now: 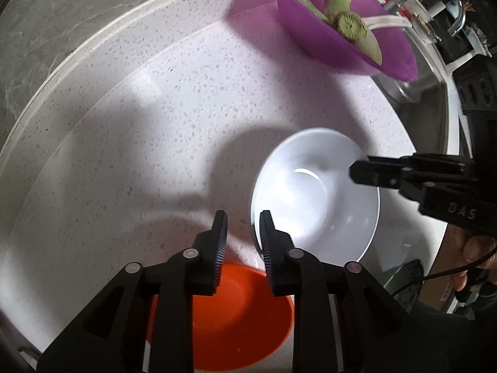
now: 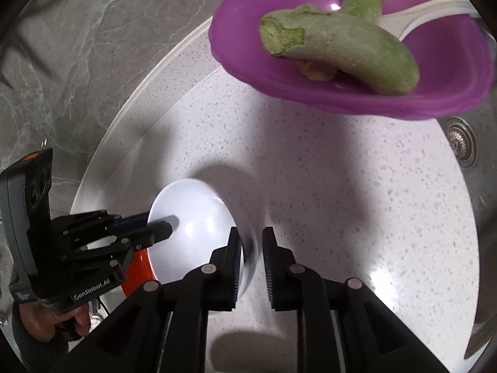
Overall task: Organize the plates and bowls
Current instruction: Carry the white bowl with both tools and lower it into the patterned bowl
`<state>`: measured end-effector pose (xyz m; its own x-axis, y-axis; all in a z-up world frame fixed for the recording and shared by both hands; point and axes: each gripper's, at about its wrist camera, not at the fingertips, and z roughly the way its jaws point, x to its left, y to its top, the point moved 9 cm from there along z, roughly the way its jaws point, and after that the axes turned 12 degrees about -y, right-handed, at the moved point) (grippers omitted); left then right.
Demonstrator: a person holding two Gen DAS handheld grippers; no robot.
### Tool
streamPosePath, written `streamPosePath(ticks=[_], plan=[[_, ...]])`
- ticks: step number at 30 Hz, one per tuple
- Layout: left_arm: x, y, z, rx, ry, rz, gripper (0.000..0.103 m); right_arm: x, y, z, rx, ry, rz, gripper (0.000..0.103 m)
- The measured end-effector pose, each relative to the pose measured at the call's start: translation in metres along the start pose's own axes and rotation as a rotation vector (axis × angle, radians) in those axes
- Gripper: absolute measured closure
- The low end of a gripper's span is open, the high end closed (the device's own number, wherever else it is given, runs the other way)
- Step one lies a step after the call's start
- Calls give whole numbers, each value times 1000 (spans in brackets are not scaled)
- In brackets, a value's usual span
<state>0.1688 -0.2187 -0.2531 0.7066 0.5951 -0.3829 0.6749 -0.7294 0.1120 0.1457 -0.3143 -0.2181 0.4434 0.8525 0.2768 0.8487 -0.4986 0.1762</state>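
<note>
A white bowl (image 1: pixel 316 199) is tilted above the speckled counter, partly over an orange bowl (image 1: pixel 236 317). My left gripper (image 1: pixel 242 220) is open, its fingers straddling the white bowl's near rim. My right gripper (image 2: pixel 251 236) straddles the opposite rim of the white bowl (image 2: pixel 192 230), with a gap between its fingers; the rim between them is blurred. The right gripper also shows in the left wrist view (image 1: pixel 357 171), the left gripper in the right wrist view (image 2: pixel 161 227). The orange bowl (image 2: pixel 139 267) peeks out under the white one.
A purple bowl (image 1: pixel 341 40) with green vegetables (image 2: pixel 338 43) and a white utensil handle stands at the back, by a steel sink (image 2: pixel 462 143) and faucet (image 1: pixel 447 0). A grey marble wall (image 2: pixel 77 46) rises behind the white speckled counter (image 1: pixel 155 124).
</note>
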Motion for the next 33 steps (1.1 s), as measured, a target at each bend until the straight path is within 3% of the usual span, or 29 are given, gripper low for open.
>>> streamPosePath(ticks=[5, 8, 10, 11, 15, 18, 33], plan=[[-5, -8, -6, -6, -6, 4, 62, -6, -7, -10, 5, 9, 5, 78], [-5, -10, -4, 0, 3, 7, 62, -7, -10, -6, 13, -1, -4, 78], [-6, -11, -1, 5, 2, 7, 64, -4, -12, 0, 29, -3, -4, 78], [-5, -11, 1, 9, 5, 6, 76, -3, -13, 3, 35, 1, -3, 78], [-9, -13, 5, 12, -30, 10, 92, 2, -13, 4, 22, 17, -18, 88], [-12, -13, 6, 11, 0, 30, 91, 10, -9, 7, 7, 2, -37, 89], [-7, -13, -10, 4, -30, 5, 92, 8, -1, -2, 4, 27, -32, 90]])
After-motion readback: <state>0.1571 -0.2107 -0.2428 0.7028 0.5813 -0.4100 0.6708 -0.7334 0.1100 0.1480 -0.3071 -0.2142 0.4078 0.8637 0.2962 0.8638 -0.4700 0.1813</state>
